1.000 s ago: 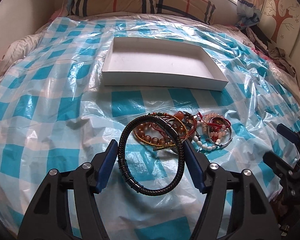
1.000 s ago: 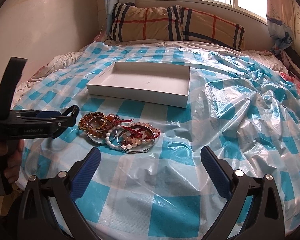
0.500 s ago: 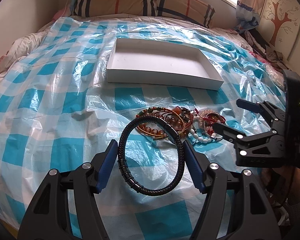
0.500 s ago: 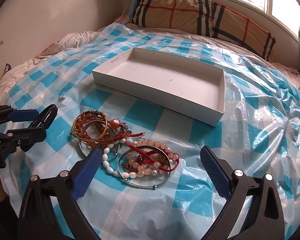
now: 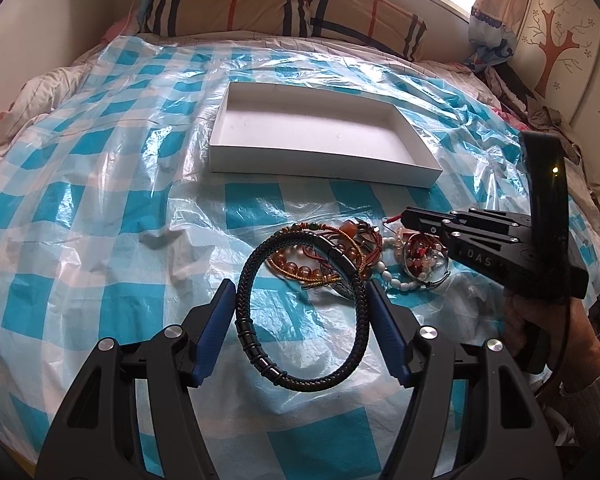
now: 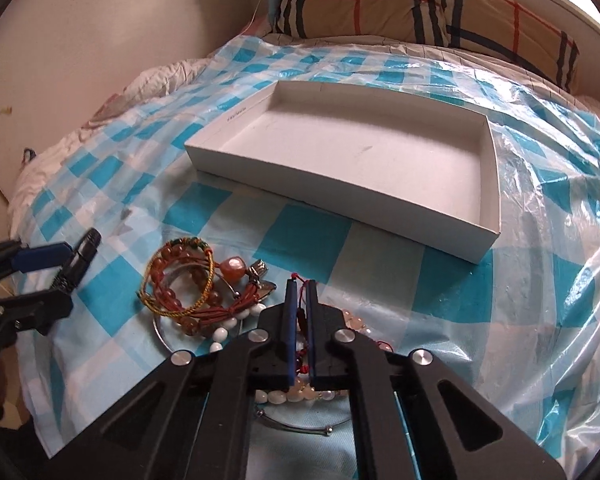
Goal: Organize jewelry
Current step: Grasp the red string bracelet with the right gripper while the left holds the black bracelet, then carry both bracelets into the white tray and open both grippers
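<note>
My left gripper (image 5: 298, 286) is shut on a black braided bracelet (image 5: 244, 300), which stands as a ring between the blue pads just above the sheet. Beyond it lies a tangle of bracelets (image 5: 320, 260) with amber beads, white beads and cords. My right gripper (image 6: 300, 282) is down on the right part of that tangle (image 6: 184, 280). Its jaws are closing and stand almost together, pinching the red cord bracelet with pink beads (image 6: 300, 316). A white open box (image 5: 320, 160) with nothing in it sits behind the pile. In the left wrist view the right gripper (image 5: 404, 216) comes in from the right.
A blue-and-white checked plastic sheet (image 5: 100, 208) covers the bed. Plaid pillows (image 6: 420, 4) lie at the head, under a window. A wall runs along the left side. Clothes are piled at the right edge (image 5: 540, 116). A thin silver bangle (image 6: 292, 424) lies under my right gripper.
My right gripper has moved left and down onto the bracelet pile, and its jaws have gone from wide open to pinched on the red cord. The left gripper has kept still with the black bracelet.
</note>
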### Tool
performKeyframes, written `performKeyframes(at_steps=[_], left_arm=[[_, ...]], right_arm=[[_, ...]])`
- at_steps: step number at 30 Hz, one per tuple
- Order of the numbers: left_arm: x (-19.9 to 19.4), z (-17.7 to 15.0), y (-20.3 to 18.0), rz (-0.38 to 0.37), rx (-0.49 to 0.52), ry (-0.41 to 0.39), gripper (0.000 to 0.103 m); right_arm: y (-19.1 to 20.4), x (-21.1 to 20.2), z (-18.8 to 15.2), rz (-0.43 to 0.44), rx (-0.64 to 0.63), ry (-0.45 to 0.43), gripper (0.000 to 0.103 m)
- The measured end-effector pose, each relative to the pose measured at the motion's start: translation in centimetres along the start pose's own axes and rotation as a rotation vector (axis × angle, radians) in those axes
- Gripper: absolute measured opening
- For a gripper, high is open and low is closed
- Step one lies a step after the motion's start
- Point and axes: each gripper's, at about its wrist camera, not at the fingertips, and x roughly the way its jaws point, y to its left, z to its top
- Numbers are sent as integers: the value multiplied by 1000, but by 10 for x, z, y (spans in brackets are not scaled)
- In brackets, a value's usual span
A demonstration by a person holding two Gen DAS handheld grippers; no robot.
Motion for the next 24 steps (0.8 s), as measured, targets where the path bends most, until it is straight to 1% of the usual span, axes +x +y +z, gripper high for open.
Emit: performKeyframes(at_steps=[3,5,7,11,19,24], left_arm=[[-2,2,-1,-2,4,-5,63],[-3,2,-2,0,4,-7,63],[-4,3,-3,-1,3,-9,63],[-7,5,-6,-1,8,-15,63],[-12,13,-11,-5,23,-35,63],[-13,22,-15,-5,36,-52,63]], right_arm=[[-7,-18,0,39,67,-49,4],[-8,-29,-1,45,84,-77,4],[-7,-37,-2,37,75,-93,4],[-8,-53,2,47,81,-126,4],[-9,-97,24,95,94,-245,4],[-4,-104,39,103,72,-260,4]])
